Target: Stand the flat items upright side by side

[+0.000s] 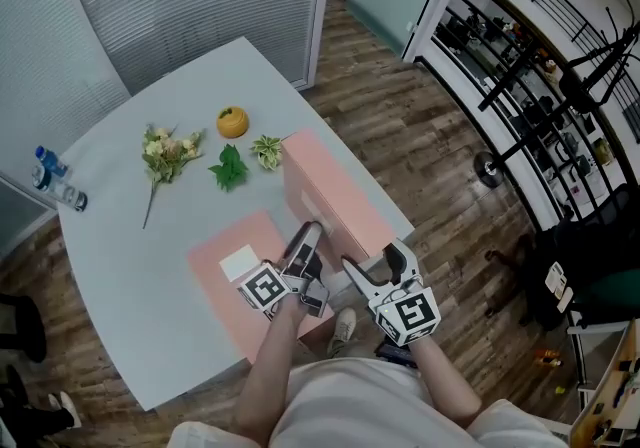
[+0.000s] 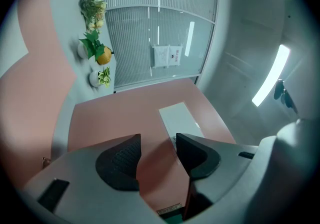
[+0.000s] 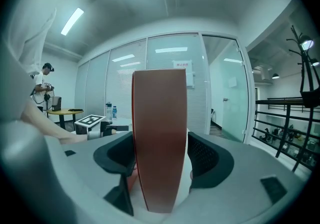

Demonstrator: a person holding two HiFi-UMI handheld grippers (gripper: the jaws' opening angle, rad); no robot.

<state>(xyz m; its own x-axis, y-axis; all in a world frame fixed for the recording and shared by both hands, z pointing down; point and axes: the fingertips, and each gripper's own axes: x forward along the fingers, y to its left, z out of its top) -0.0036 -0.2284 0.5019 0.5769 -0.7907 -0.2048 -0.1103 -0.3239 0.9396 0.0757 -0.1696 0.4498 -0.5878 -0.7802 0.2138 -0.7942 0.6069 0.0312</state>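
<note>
Pale tabletop [image 1: 130, 236] carries it all. Biggest thing on it is the standing pink item [image 1: 335, 196]. It's upright on a long edge along the tabletop's right side, w/ its near end toward you. Just left of it is the lying pink item [image 1: 220, 301], flat, w/ a white label [image 1: 240, 261] on top. Can't tell if the two touch at the base.

Your R gripper [image 1: 372, 256] is at the standing pink item's near end. In the right gripper view you see that item edge-on btwn the pads, w/ both pads pressed on its sides, so it's pinching it.

Your L gripper [image 1: 310, 234] is above the lying pink item, tips up by the standing one's left face. In the left gripper view its jaws are spread. The pink face and a second label [image 2: 179, 118] show thru and beyond the gap, and nothing's pinched. Can't tell if a jaw touches the face.

On the far part of the tabletop, apart from your grippers:
- flower bunch [image 1: 165, 151]
- green leaves [image 1: 229, 168] beside it
- bottles [image 1: 55, 181] at the left edge
- small pale sprig [image 1: 267, 150] near the standing item's far end
- orange round thing [image 1: 232, 122] furthest back
</note>
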